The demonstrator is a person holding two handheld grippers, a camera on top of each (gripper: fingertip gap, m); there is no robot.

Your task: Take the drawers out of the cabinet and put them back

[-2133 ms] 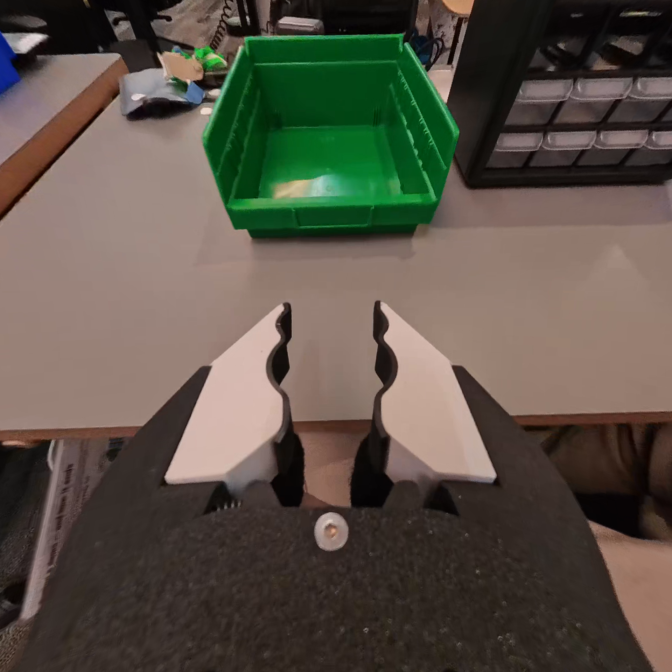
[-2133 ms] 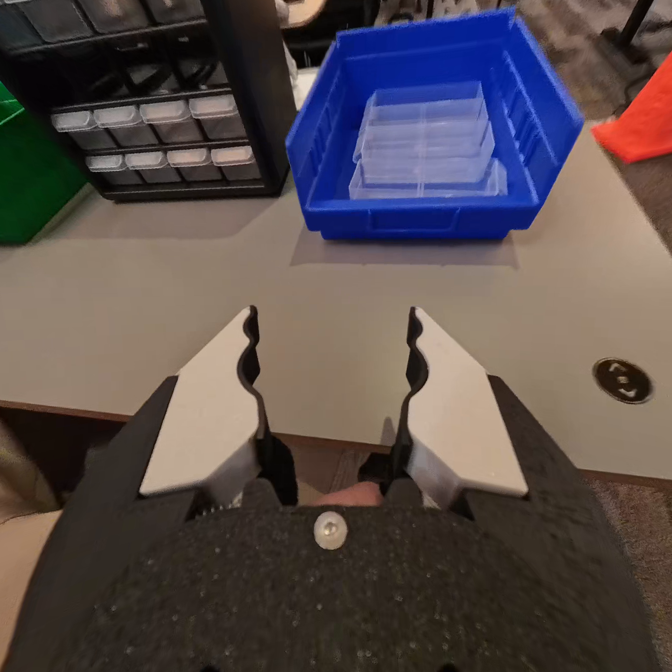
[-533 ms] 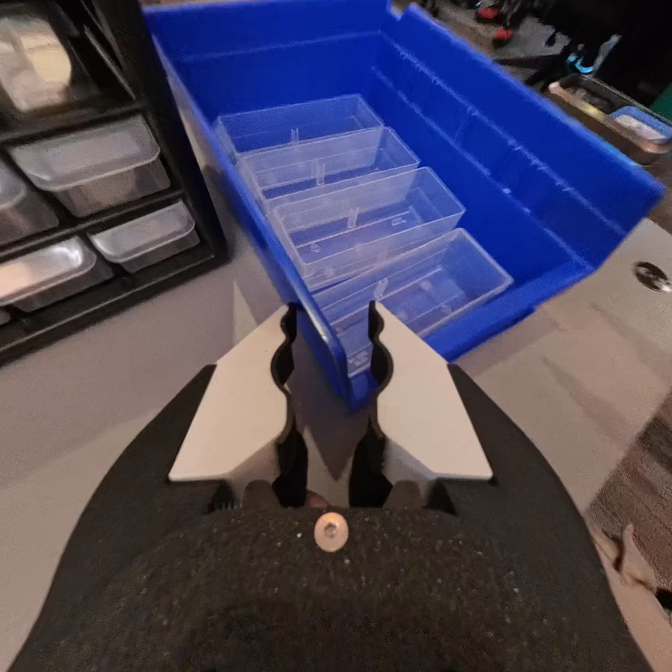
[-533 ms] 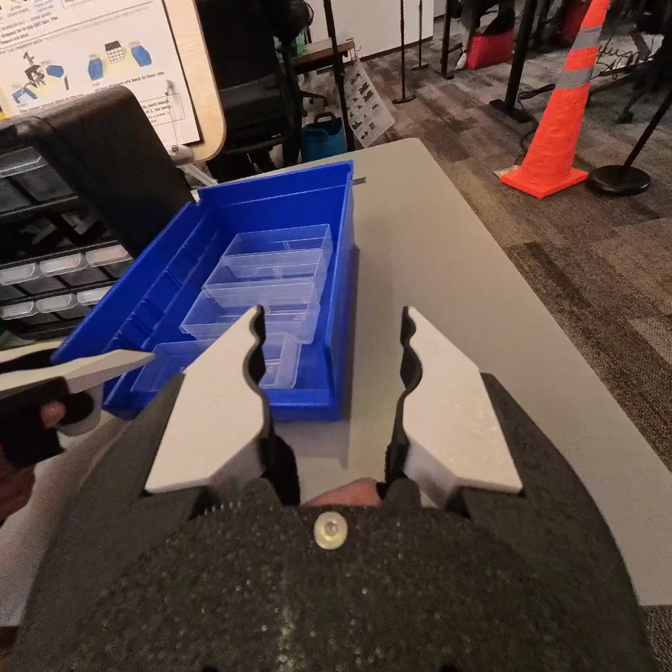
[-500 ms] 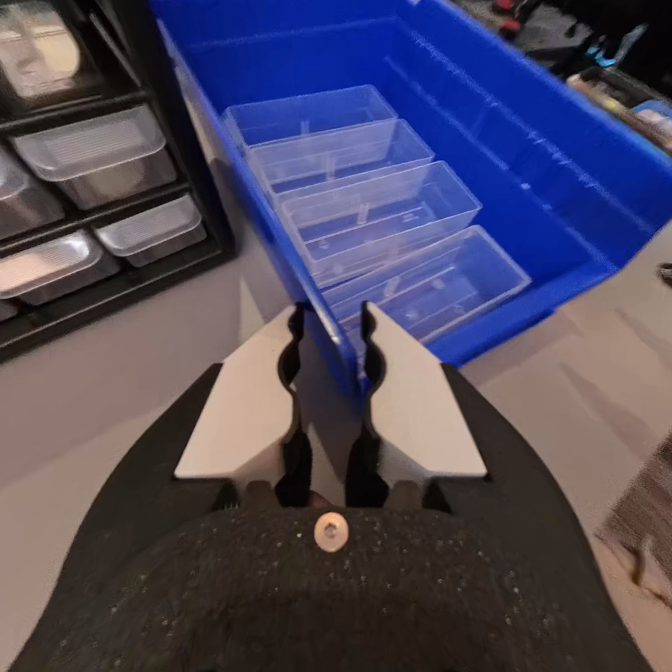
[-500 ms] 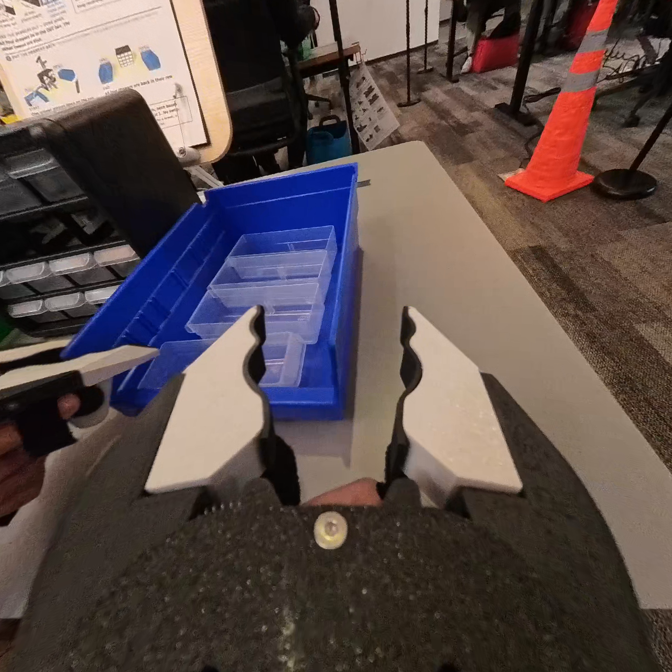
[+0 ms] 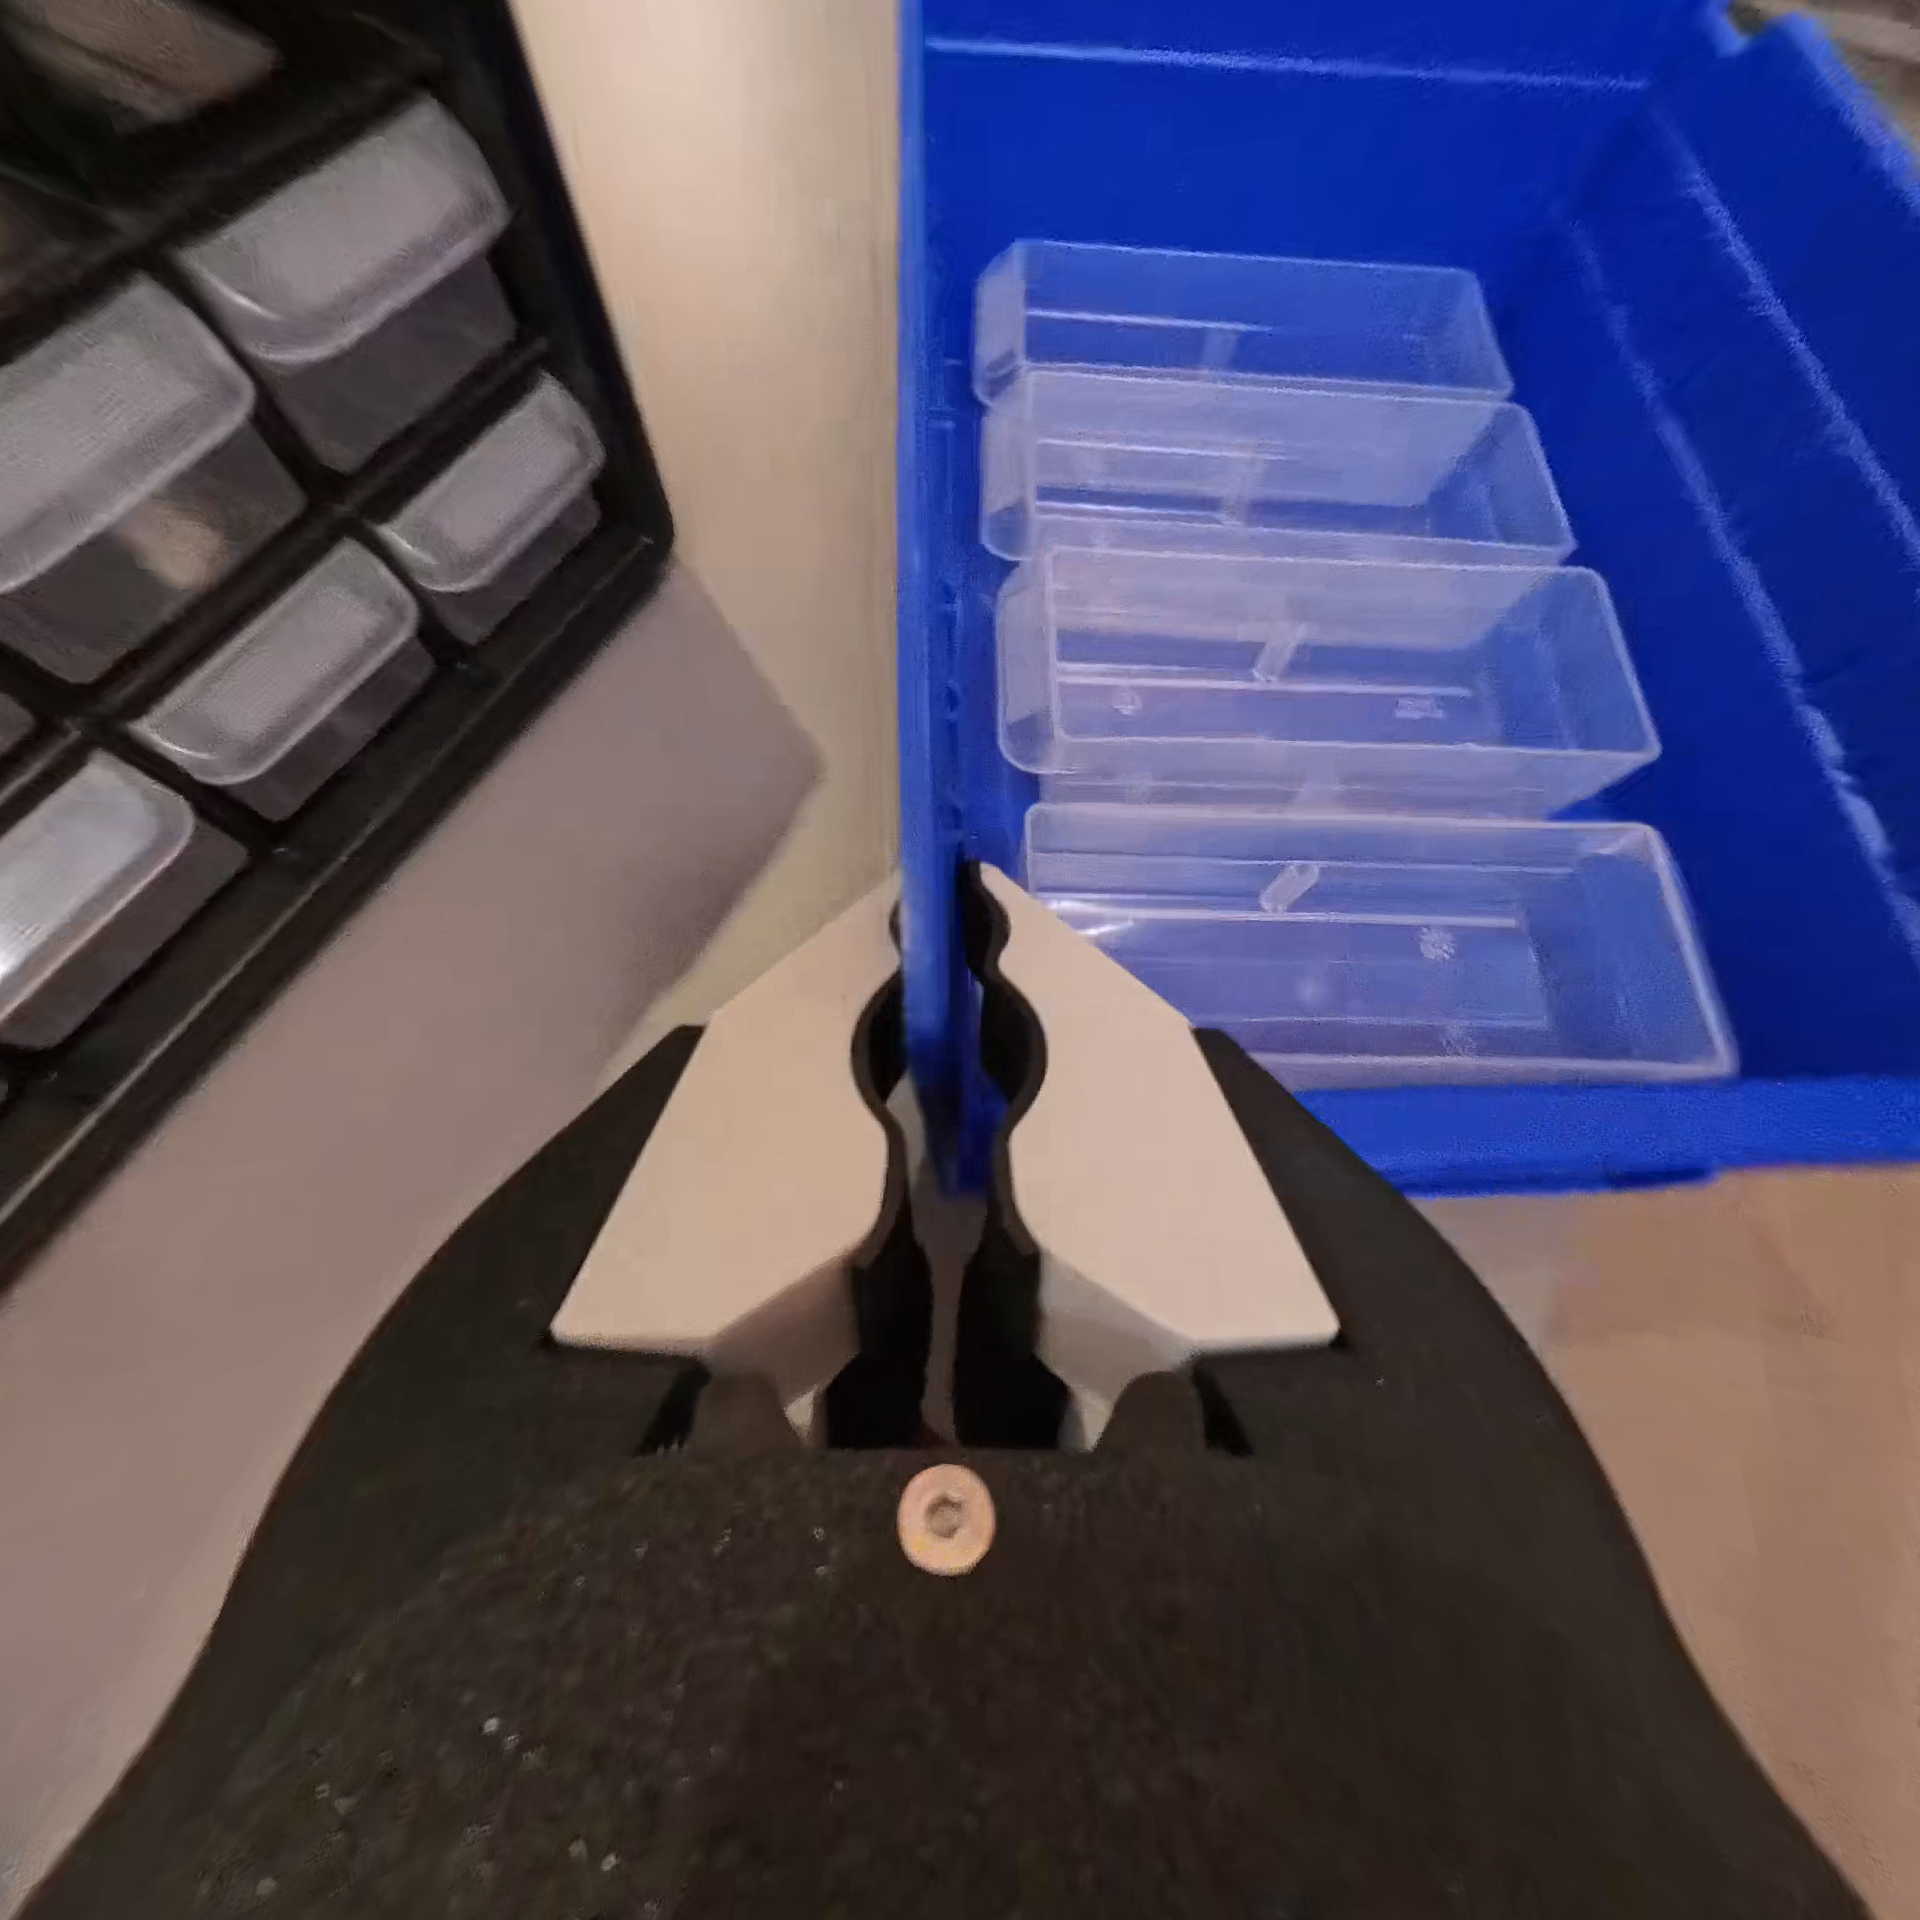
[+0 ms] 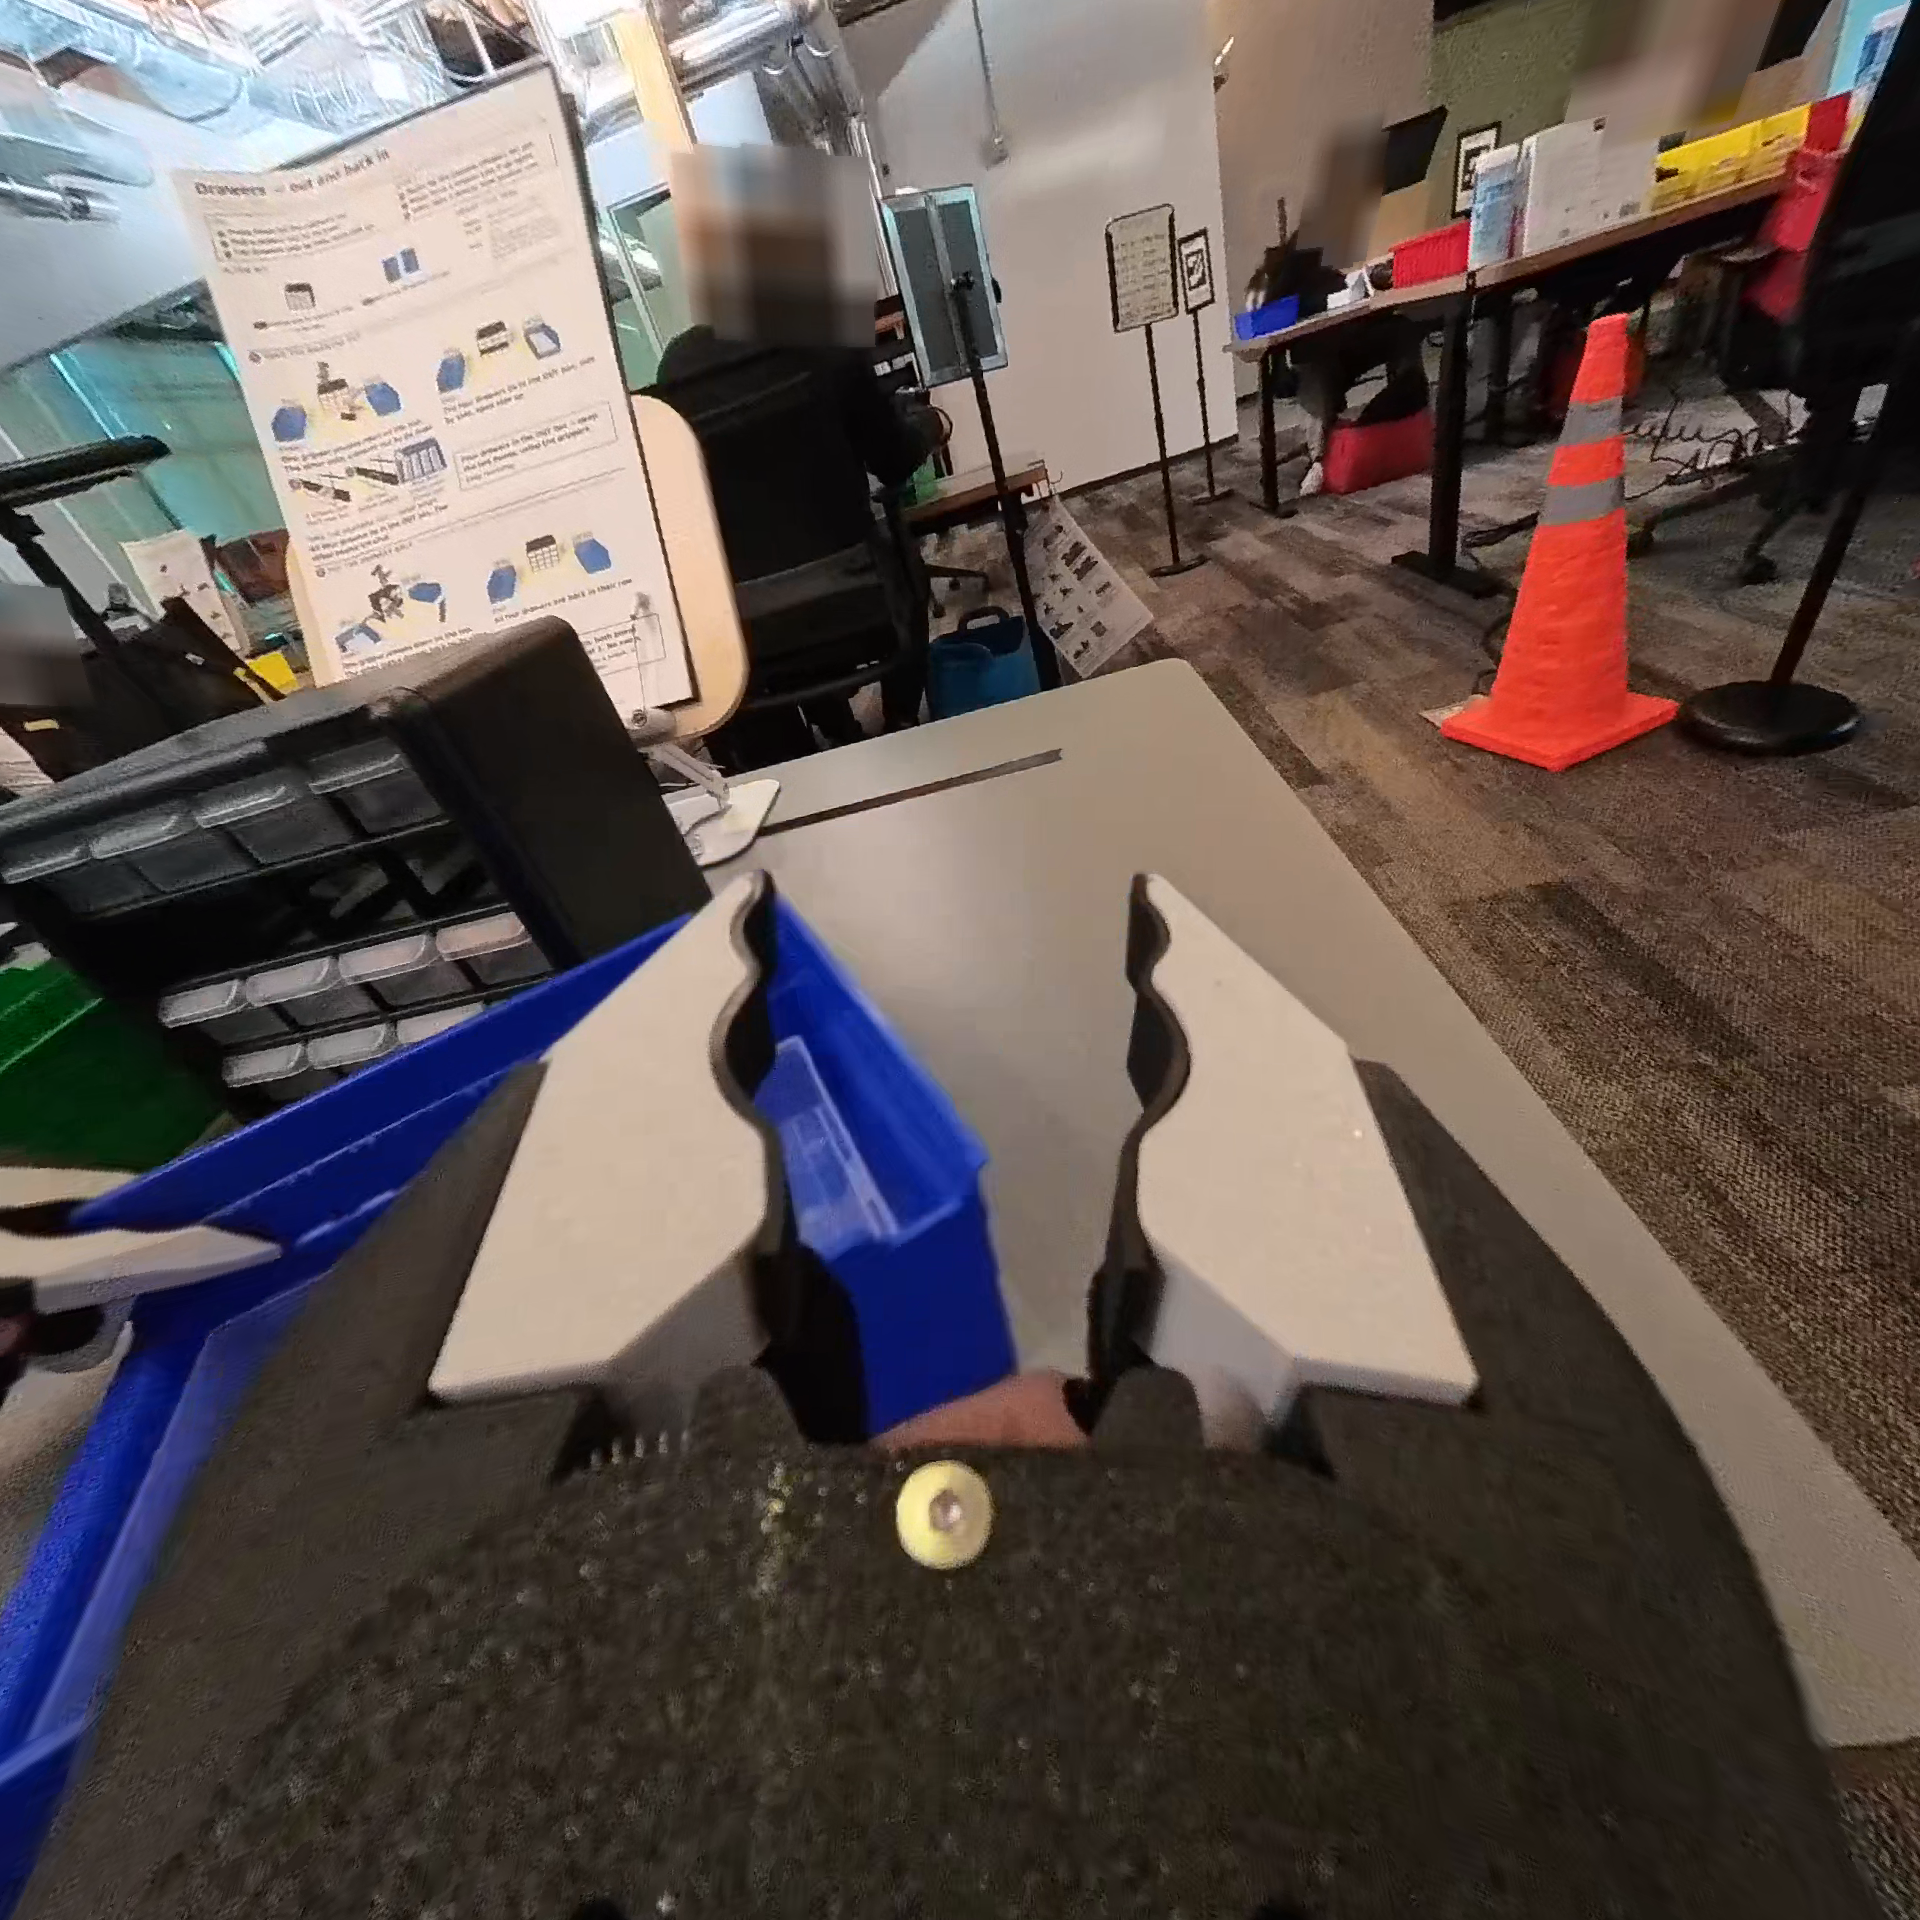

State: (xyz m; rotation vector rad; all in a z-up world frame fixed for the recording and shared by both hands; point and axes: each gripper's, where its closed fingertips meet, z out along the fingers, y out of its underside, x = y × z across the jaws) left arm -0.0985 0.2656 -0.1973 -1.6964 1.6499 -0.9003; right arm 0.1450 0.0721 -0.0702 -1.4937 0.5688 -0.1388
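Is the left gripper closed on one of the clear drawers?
No: the left gripper is shut on the blue bin side wall, while the clear drawers lie untouched inside.

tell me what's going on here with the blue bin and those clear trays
A person works two grippers at a grey table. The left hand-held gripper is closed on the left wall of the blue plastic bin, which holds four clear plastic drawers in a row. The right hand-held gripper is open, straddling the bin's right wall without gripping. The black drawer cabinet stands left of the bin, with some drawers in place.
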